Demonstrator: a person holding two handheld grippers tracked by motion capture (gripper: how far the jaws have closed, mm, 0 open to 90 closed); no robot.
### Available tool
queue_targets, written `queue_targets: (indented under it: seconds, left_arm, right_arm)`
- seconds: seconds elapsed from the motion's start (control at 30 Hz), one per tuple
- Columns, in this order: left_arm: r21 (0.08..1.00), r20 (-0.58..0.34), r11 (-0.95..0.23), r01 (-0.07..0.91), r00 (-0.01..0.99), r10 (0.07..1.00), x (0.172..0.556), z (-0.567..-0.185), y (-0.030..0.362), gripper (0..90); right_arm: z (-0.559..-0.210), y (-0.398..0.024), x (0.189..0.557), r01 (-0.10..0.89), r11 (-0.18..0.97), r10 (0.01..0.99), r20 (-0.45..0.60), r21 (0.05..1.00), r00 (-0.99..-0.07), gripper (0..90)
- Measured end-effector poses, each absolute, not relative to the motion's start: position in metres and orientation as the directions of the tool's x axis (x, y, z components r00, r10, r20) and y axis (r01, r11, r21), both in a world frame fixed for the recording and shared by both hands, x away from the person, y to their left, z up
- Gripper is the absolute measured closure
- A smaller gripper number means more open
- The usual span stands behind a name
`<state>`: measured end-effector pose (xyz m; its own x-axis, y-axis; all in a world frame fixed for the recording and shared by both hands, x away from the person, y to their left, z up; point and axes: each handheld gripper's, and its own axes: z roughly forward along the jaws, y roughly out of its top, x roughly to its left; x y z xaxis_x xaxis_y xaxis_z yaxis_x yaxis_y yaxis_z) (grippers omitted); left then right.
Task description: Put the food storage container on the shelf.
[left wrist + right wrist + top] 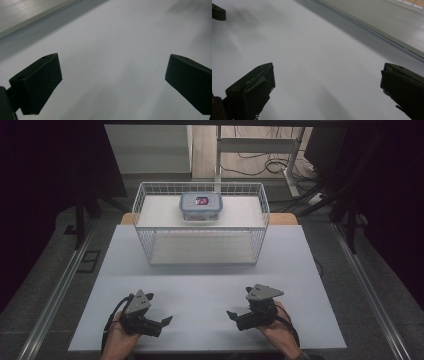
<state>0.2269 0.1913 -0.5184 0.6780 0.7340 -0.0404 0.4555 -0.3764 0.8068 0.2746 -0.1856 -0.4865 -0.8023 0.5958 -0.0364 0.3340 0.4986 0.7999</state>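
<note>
A clear food container with a blue-rimmed lid (201, 206) sits in a white wire basket (145, 240) at the back middle of the table, toward the basket's far wall. My left gripper (160, 309) rests near the front edge at the left, held in a hand and open, with nothing between its jaws. My right gripper (239, 304) rests near the front edge at the right, also open and empty. The two point toward each other. In the left gripper view the left gripper (112, 82) has its jaws wide apart over bare table, as does the right gripper (327, 85) in its own view.
The pale grey table top (200, 280) stretches between the grippers and the basket. Metal rails (55, 295) run along both sides of the table. A desk frame and cables (270, 160) stand on the floor behind. A tip of the left gripper's jaw (218, 12) shows in the right gripper view.
</note>
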Motion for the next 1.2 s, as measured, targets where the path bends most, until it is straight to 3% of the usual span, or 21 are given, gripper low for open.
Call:
queue_targets:
  seconds: [1.2]
  left_arm:
    - [0.779,-0.063,-0.309,0.546,0.558,0.828,0.197,-0.529,0.246,0.0]
  right_arm:
    - [-0.499,-0.261,0.253,0.427,0.452,0.733,-0.054,0.783,-0.678,0.0]
